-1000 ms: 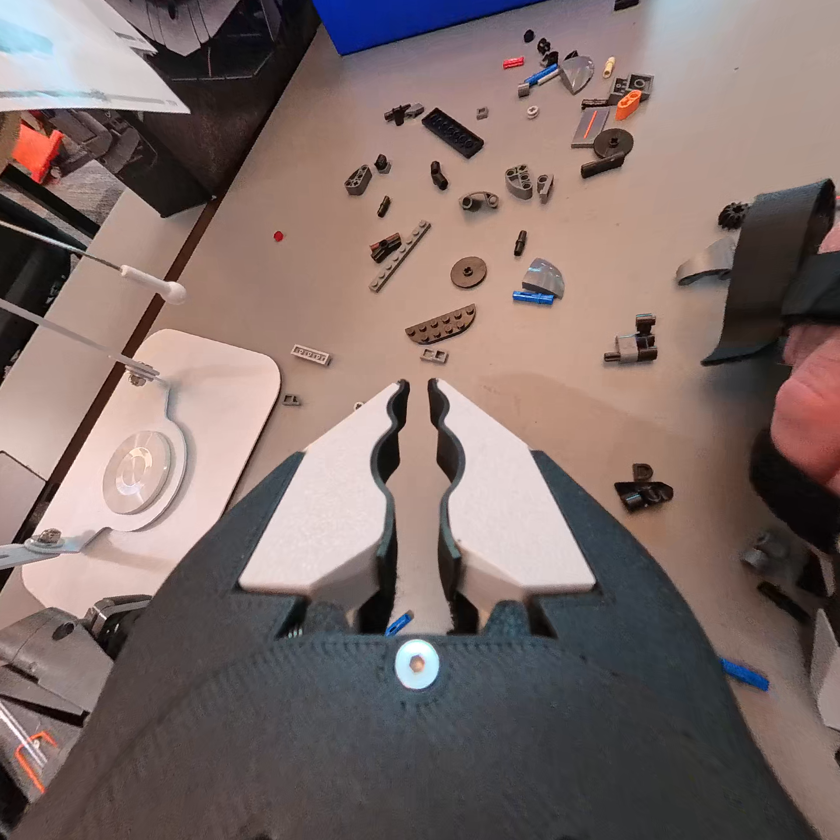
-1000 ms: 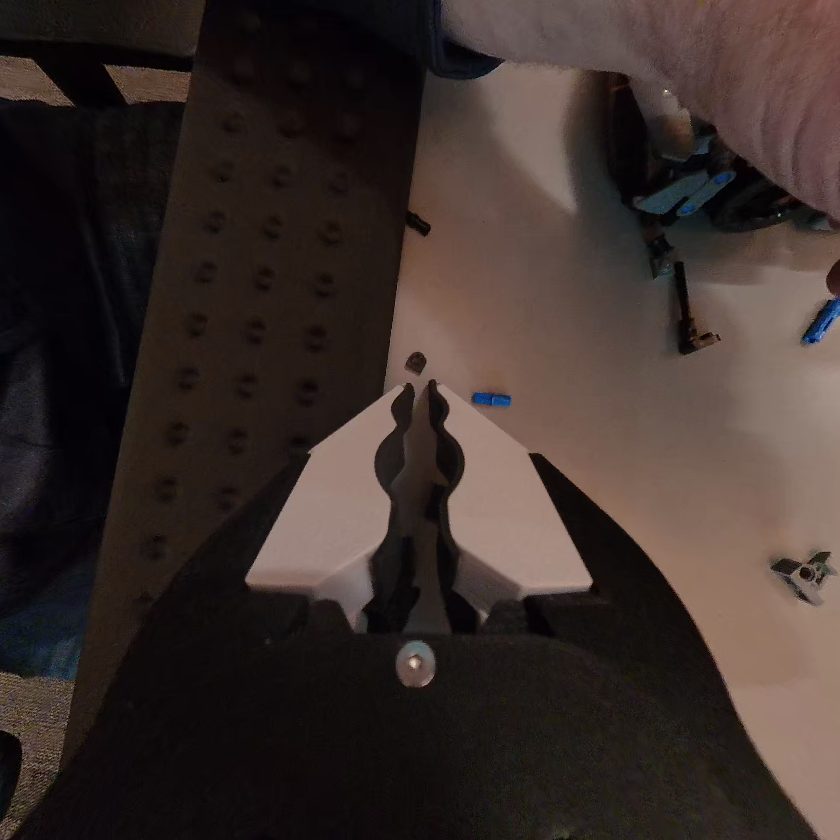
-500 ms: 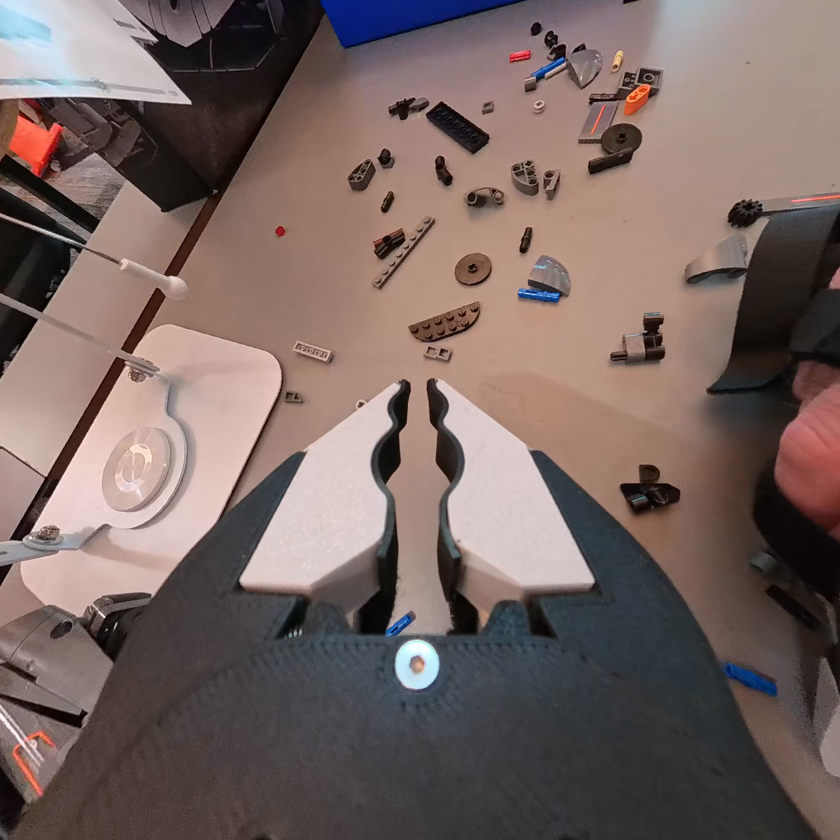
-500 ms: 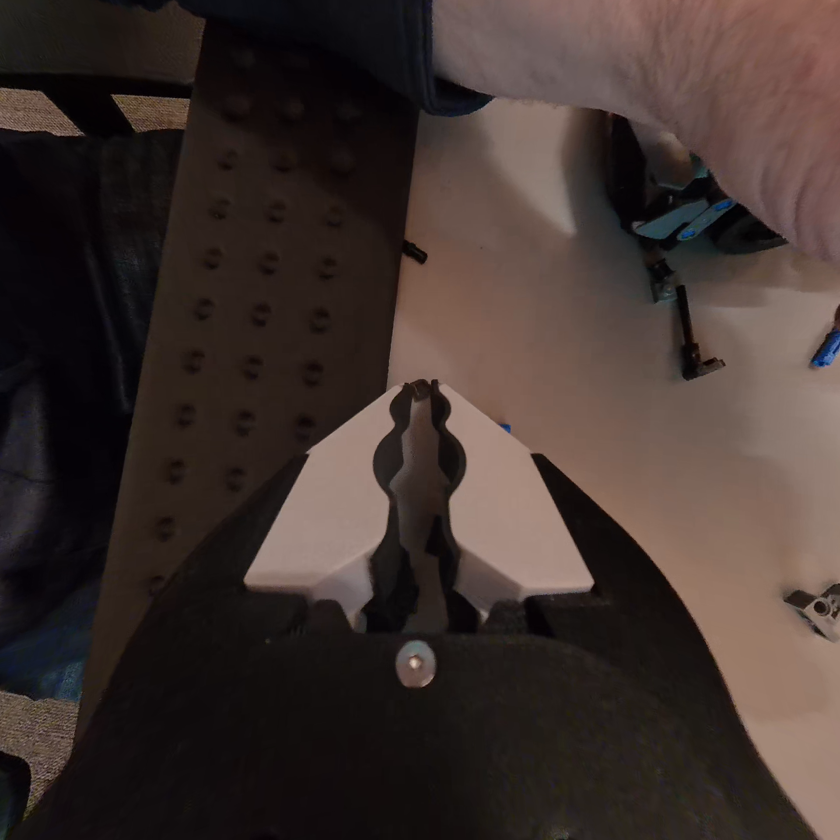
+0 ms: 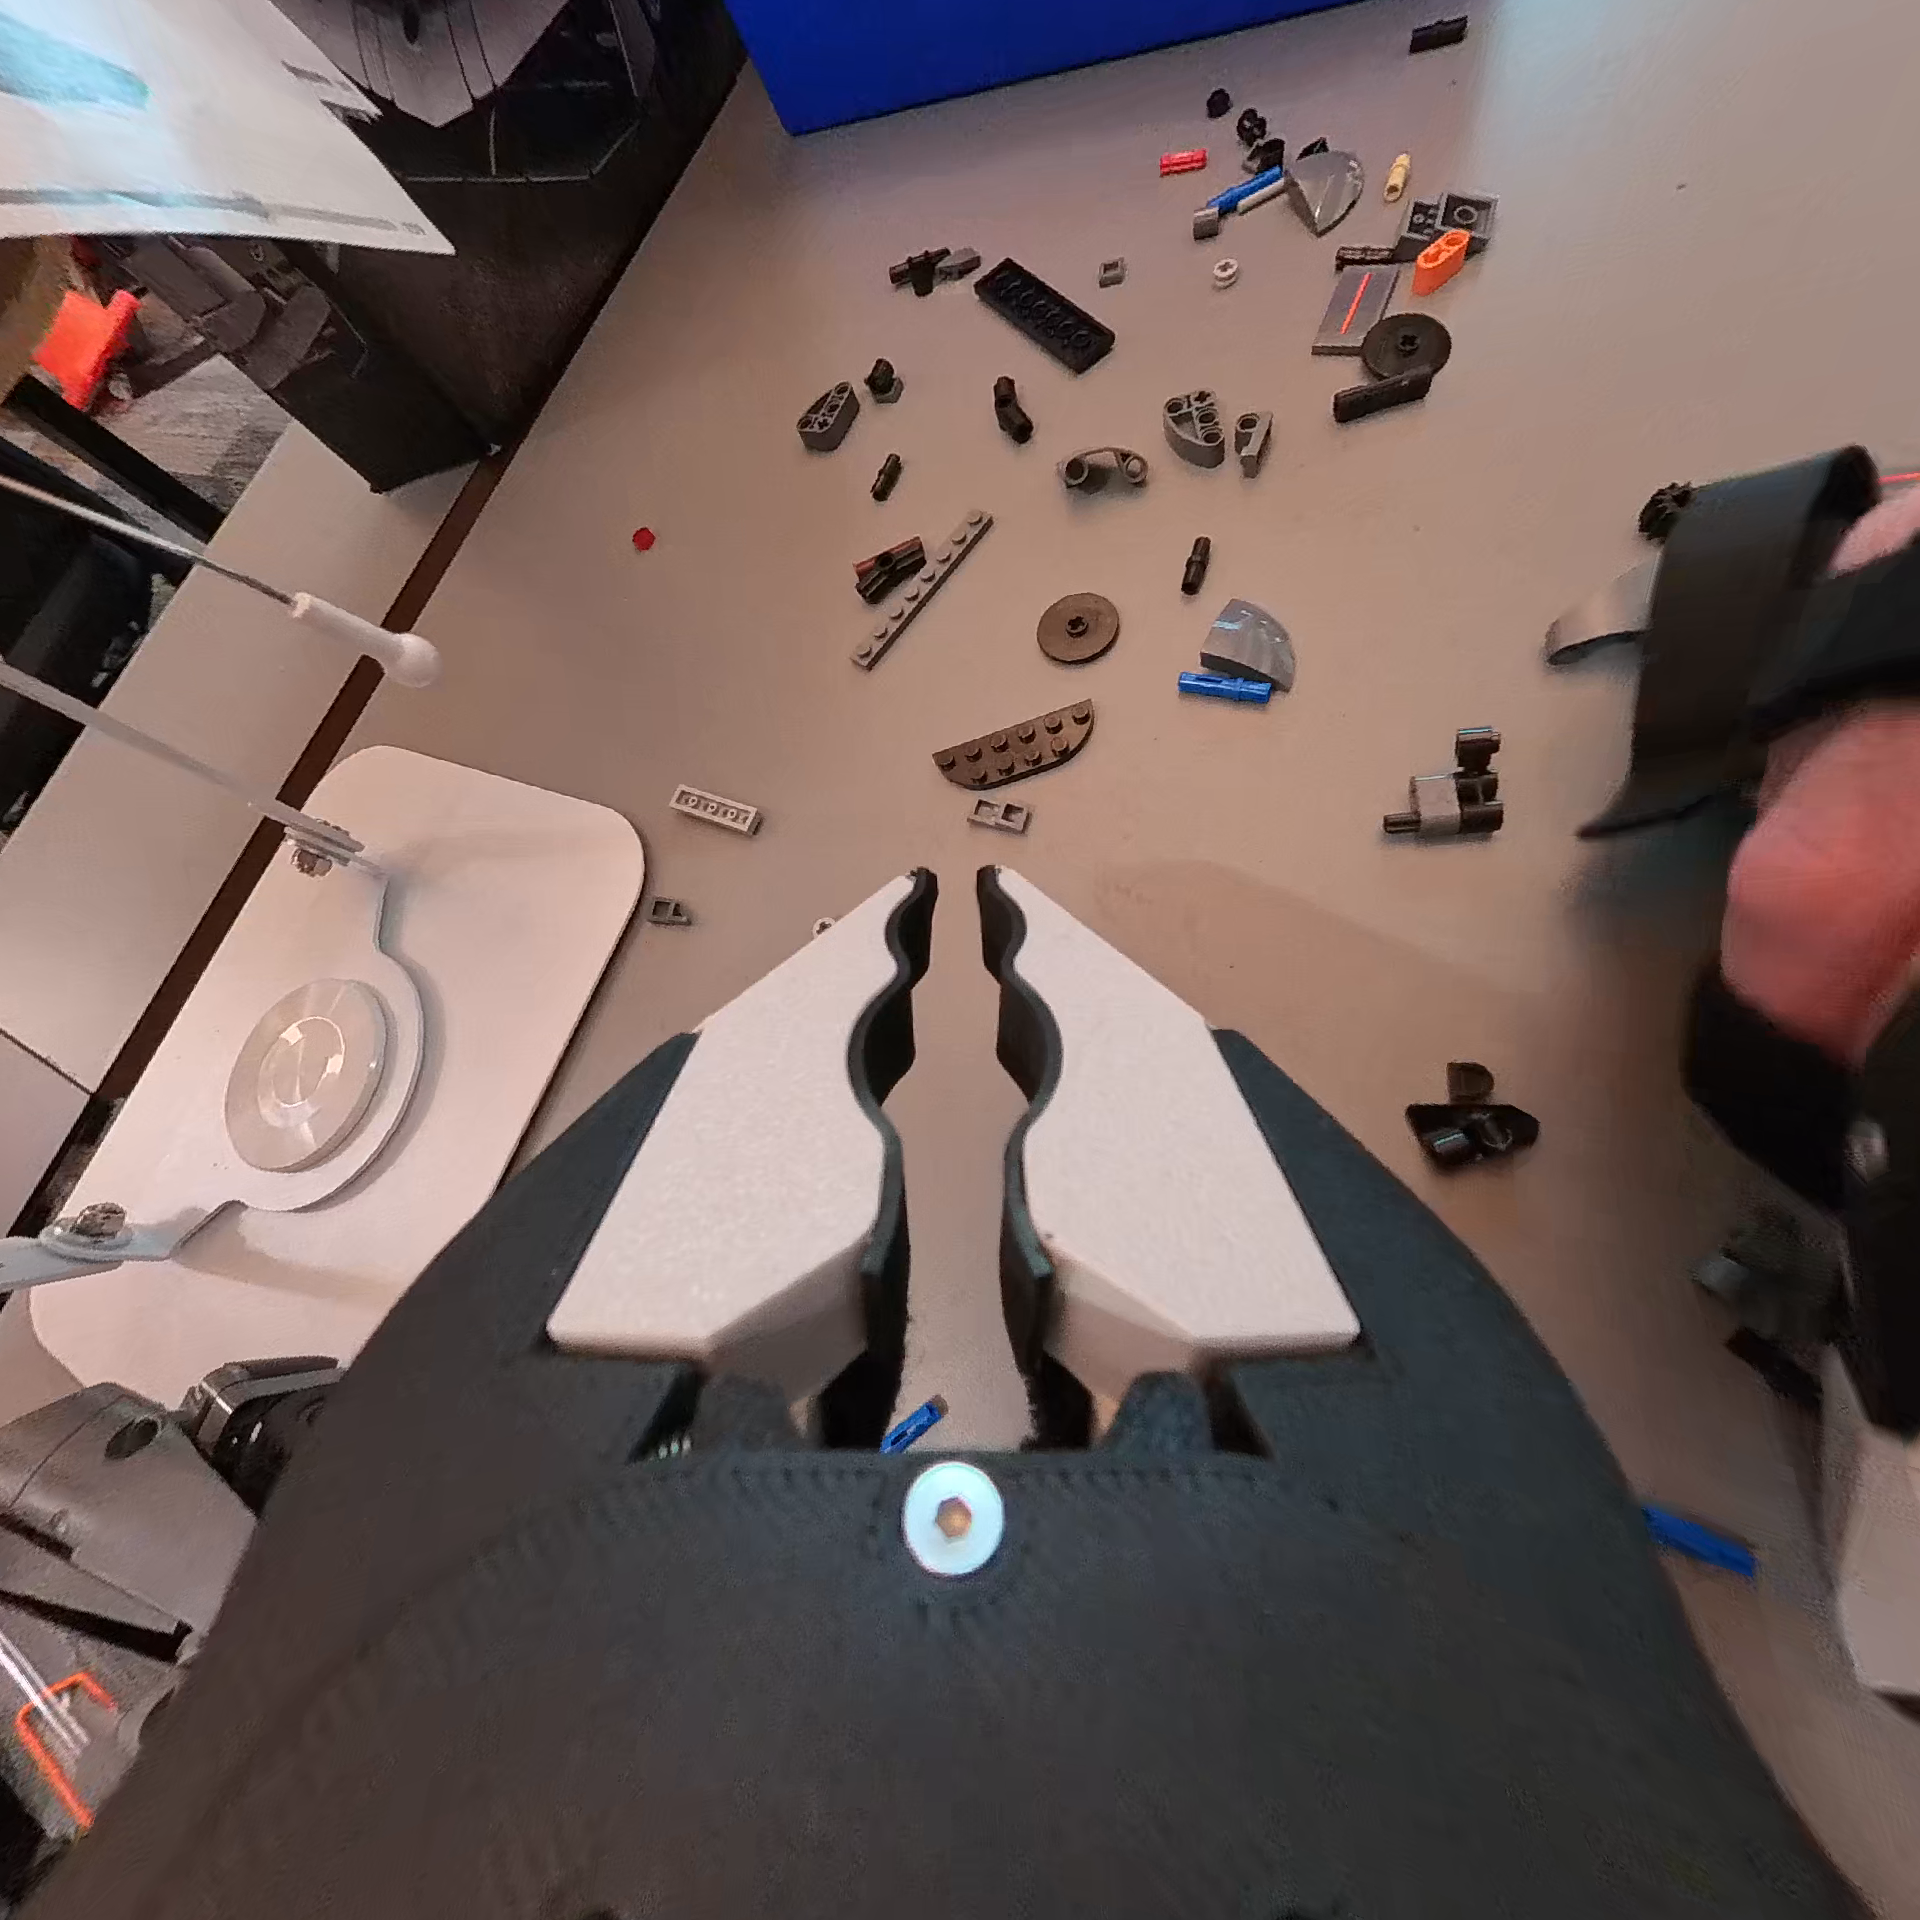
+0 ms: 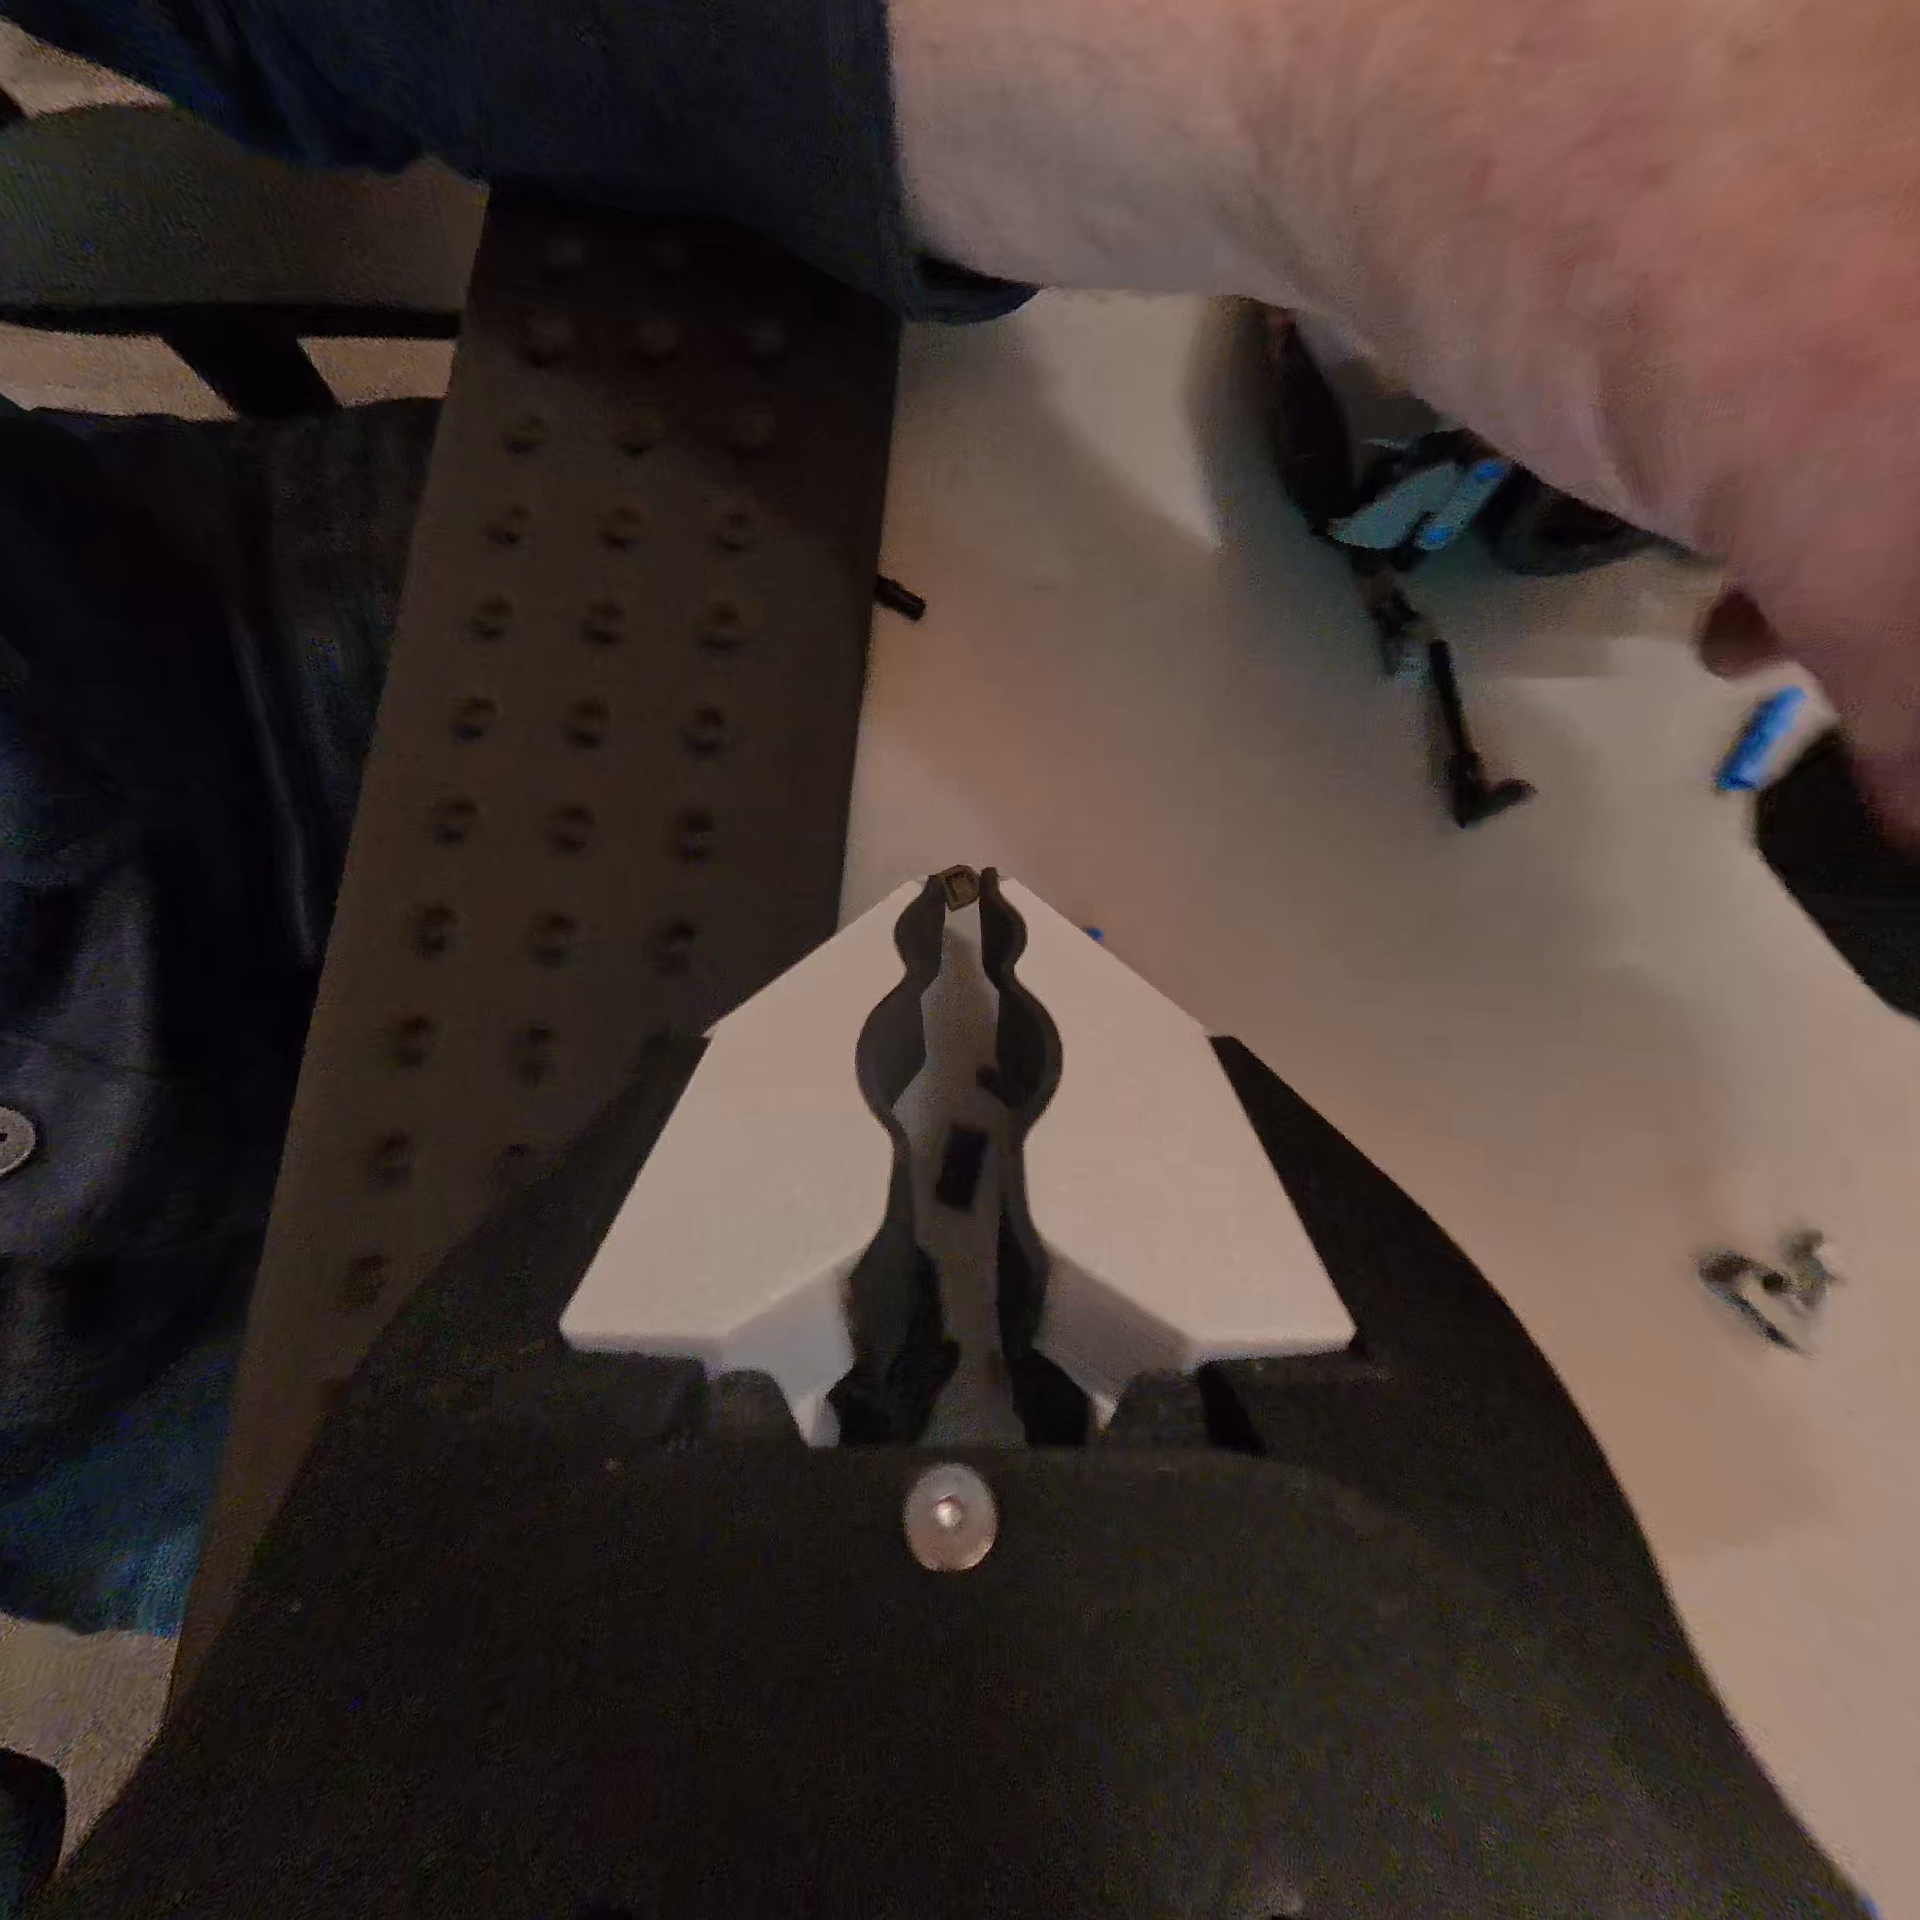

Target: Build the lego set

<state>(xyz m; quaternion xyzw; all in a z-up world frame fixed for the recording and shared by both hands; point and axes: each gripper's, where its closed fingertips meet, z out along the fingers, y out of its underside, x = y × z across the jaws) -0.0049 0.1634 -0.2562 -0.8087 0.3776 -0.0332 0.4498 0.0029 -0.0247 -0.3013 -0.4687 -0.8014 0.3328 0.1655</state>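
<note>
The right gripper (image 6: 958, 883) pinches a tiny dark lego piece (image 6: 957, 889) at its very fingertips, beside a long dark studded plate (image 6: 623, 665); judging by this, a pick-up is in hand, and next comes carrying it to its seat. The left gripper (image 5: 956, 883) hovers slightly parted and empty. Only the left wrist view shows the loose parts, like a dark half-round studded plate (image 5: 1016, 750), on the grey table (image 5: 1299, 935).
</note>
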